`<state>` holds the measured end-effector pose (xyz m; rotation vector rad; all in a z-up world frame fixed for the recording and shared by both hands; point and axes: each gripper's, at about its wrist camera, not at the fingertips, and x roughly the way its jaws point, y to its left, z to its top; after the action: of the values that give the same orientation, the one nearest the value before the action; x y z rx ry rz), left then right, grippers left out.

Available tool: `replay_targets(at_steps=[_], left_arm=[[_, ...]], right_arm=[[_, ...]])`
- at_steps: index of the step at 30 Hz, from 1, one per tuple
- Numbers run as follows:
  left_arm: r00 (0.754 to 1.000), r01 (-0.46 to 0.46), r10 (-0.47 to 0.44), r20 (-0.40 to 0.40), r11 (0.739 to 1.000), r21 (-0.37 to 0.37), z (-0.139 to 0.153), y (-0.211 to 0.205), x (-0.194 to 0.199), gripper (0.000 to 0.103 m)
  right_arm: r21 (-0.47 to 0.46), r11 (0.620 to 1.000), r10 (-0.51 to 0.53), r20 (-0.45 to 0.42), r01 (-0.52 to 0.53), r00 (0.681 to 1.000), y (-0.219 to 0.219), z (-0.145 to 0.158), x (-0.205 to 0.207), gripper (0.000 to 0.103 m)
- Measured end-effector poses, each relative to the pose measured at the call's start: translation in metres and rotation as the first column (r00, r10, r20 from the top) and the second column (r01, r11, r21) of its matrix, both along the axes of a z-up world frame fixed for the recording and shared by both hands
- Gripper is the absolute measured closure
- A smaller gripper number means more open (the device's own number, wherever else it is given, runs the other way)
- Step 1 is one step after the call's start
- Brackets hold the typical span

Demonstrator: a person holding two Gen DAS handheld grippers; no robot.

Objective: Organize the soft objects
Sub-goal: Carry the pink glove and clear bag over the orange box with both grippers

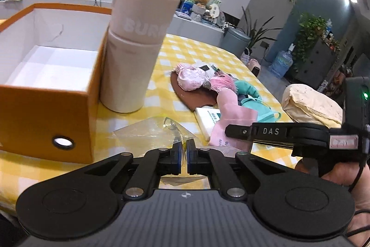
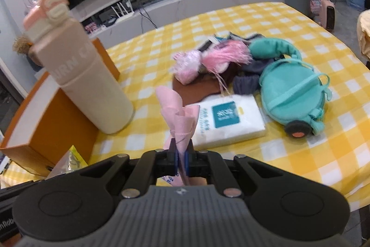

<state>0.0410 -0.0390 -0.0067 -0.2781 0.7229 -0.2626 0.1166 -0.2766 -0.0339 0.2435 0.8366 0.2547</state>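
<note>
Pink cloth (image 2: 179, 117) stood bunched up between the pads of the right gripper (image 2: 181, 155), the fingers closed tight on it and the cloth lifted clear of the yellow checked tablecloth (image 2: 289, 166); over on the other side, the left gripper (image 1: 184, 155) had its fingers drawn almost together on a clear plastic wrapper (image 1: 150, 131), which seemed pinched at its edge, though how firmly was hard to tell; the orange box (image 1: 46, 94) beside it showed a white floor with nothing in it, so by my reading the sorting had barely begun; one soft thing was in hand and none was put away; left on the table, well apart from the box, lay a heap: a teal bag (image 2: 291, 94), a pink fluffy piece (image 2: 189, 66), a pink tassel (image 2: 229, 57), a dark cloth (image 2: 246, 85) and a brown cloth (image 2: 196, 87) underneath; a white tissue pack (image 2: 229, 122) sat just beside the heap; the tall pink bottle (image 2: 92, 82) stood right against the box's wall, between the heap and the opening, and looked the likeliest thing to get knocked on the way over.
</note>
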Motion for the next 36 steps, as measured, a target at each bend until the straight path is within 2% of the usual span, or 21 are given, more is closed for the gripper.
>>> replay_targets(at_steps=[7, 13, 19, 23, 25, 29, 33, 36], left_arm=[[0.998, -0.047, 0.048, -0.045, 0.999, 0.013, 0.019, 0.018, -0.009, 0.099], [0.990, -0.132, 0.136, -0.042, 0.988, 0.077, 0.039, 0.043, -0.025, 0.099], [0.965, -0.253, 0.257, -0.043, 0.963, 0.092, 0.052, 0.087, -0.034, 0.099], [0.952, -0.302, 0.305, -0.033, 0.950, 0.077, 0.061, 0.116, -0.032, 0.099], [0.946, -0.319, 0.323, -0.029, 0.944, 0.089, 0.068, 0.128, -0.026, 0.099], [0.952, -0.302, 0.306, -0.012, 0.943, 0.144, 0.079, 0.145, -0.008, 0.099], [0.962, -0.263, 0.271, -0.028, 0.952, 0.155, 0.079, 0.155, 0.025, 0.099], [0.965, -0.237, 0.249, -0.076, 0.962, 0.137, 0.065, 0.167, 0.054, 0.099]], right_arm=[[-0.035, 0.997, 0.067, 0.060, -0.065, 0.996, 0.022, 0.023, -0.025, 0.100], [-0.043, 0.987, 0.158, 0.134, -0.154, 0.978, 0.052, 0.053, -0.054, 0.100], [-0.004, 0.951, 0.305, 0.202, -0.310, 0.931, 0.095, 0.071, -0.077, 0.100], [-0.016, 0.925, 0.372, 0.229, -0.379, 0.900, 0.128, 0.083, -0.081, 0.100], [-0.016, 0.913, 0.399, 0.227, -0.407, 0.888, 0.145, 0.087, -0.077, 0.100], [-0.050, 0.895, 0.443, 0.204, -0.442, 0.873, 0.175, 0.087, -0.059, 0.100], [-0.088, 0.893, 0.450, 0.144, -0.442, 0.881, 0.199, 0.075, -0.027, 0.100], [-0.110, 0.891, 0.452, 0.116, -0.441, 0.884, 0.213, 0.071, -0.006, 0.100]])
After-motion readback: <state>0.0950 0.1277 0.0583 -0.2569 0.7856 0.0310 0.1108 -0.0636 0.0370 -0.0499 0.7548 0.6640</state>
